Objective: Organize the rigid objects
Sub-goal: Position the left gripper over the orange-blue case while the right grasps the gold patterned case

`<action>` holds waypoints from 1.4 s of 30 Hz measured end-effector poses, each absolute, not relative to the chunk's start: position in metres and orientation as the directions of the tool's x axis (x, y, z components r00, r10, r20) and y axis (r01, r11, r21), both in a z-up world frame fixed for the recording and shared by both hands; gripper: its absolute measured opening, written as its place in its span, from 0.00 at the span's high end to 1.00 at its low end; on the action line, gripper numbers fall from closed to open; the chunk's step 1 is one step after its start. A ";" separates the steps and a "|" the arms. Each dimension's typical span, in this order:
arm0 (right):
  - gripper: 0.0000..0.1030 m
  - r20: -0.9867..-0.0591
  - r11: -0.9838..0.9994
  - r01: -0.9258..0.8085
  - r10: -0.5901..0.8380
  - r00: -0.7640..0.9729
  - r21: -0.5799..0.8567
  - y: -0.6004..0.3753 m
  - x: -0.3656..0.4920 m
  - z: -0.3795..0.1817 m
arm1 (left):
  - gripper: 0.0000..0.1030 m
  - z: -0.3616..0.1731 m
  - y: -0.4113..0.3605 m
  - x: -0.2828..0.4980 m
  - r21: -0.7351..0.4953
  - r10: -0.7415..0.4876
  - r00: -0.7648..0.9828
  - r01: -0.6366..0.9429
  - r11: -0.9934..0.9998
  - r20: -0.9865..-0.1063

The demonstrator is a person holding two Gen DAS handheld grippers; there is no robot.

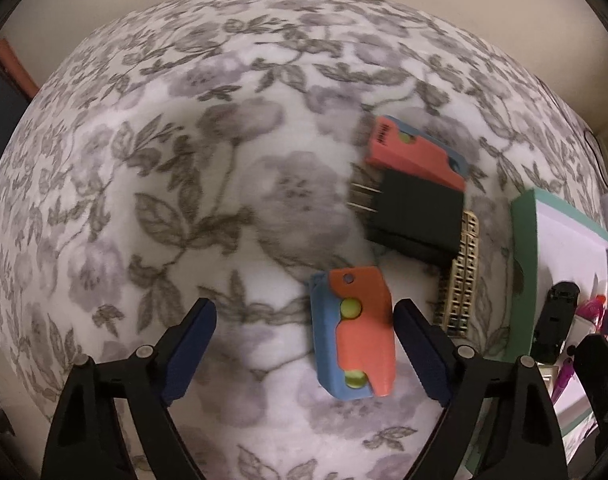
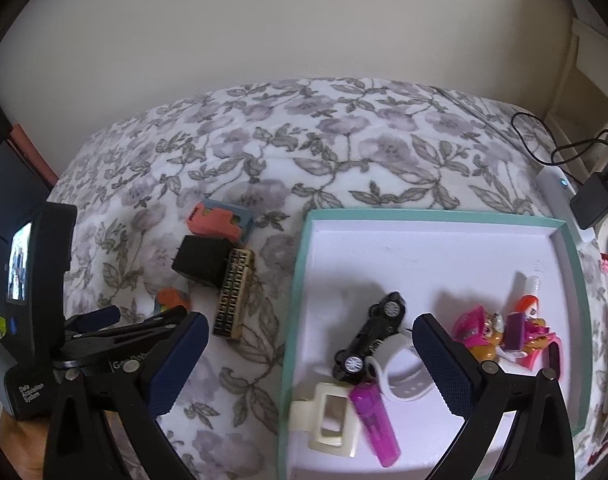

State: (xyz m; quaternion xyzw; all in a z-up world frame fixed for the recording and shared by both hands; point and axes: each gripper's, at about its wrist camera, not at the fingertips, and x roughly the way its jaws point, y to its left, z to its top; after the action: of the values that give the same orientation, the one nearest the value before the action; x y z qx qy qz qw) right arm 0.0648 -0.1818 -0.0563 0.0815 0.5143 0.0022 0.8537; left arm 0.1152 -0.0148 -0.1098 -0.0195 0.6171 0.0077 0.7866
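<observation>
An orange-and-blue block (image 1: 353,334) lies on the floral bedcover just inside my left gripper's (image 1: 305,354) right finger; the gripper is open and empty. A second orange-and-blue block (image 1: 415,152), a black box (image 1: 417,216) and a gold comb-like piece (image 1: 461,276) lie beyond. In the right wrist view my right gripper (image 2: 307,368) is open above the teal-rimmed white tray (image 2: 435,216), which holds a black toy car (image 2: 369,338), a purple tube (image 2: 373,420), a cream clip (image 2: 331,420), a white band (image 2: 403,376) and pink toys (image 2: 503,332).
The left gripper body with its screen (image 2: 36,308) shows at the left of the right wrist view. Cables and a black adapter (image 2: 593,200) sit at the bed's far right. A wall stands behind the bed.
</observation>
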 end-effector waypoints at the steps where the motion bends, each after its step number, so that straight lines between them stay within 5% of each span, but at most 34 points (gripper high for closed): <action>1: 0.00 -0.877 0.986 0.075 0.094 0.472 0.146 -0.179 0.066 -0.056 | 0.12 -0.110 -0.011 0.115 -0.024 -0.013 0.237 -0.045 0.999 -0.971; 12: 0.34 -0.892 0.992 -0.005 0.119 0.435 0.129 -0.143 0.087 -0.070 | 0.12 -0.102 0.023 0.110 -0.113 -0.081 0.237 -0.127 0.985 -0.968; 22: 0.54 -0.919 0.992 -0.036 0.127 0.373 0.123 -0.128 0.101 -0.095 | 0.12 -0.100 0.051 0.111 -0.177 -0.128 0.243 -0.188 0.966 -0.961; 28: 0.55 -0.926 0.992 -0.043 0.124 0.357 0.117 -0.121 0.109 -0.108 | 0.12 -0.103 0.051 0.113 -0.192 -0.146 0.237 -0.184 0.964 -0.960; 35: 0.75 -0.927 0.989 -0.045 0.145 0.346 0.138 -0.119 0.114 -0.117 | 0.12 -0.102 0.038 0.115 -0.197 -0.157 0.227 -0.167 0.966 -0.961; 42: 0.75 -0.932 0.990 -0.046 0.140 0.335 0.132 -0.118 0.109 -0.117 | 0.12 -0.108 0.032 0.115 -0.197 -0.165 0.208 -0.146 0.969 -0.964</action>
State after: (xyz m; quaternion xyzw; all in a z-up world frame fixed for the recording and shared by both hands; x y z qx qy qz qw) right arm 0.1088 -0.1177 -0.1167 0.0409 0.5737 0.0572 0.8160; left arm 0.1153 0.0323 -0.1083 -0.1235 0.6291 -0.0062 0.7674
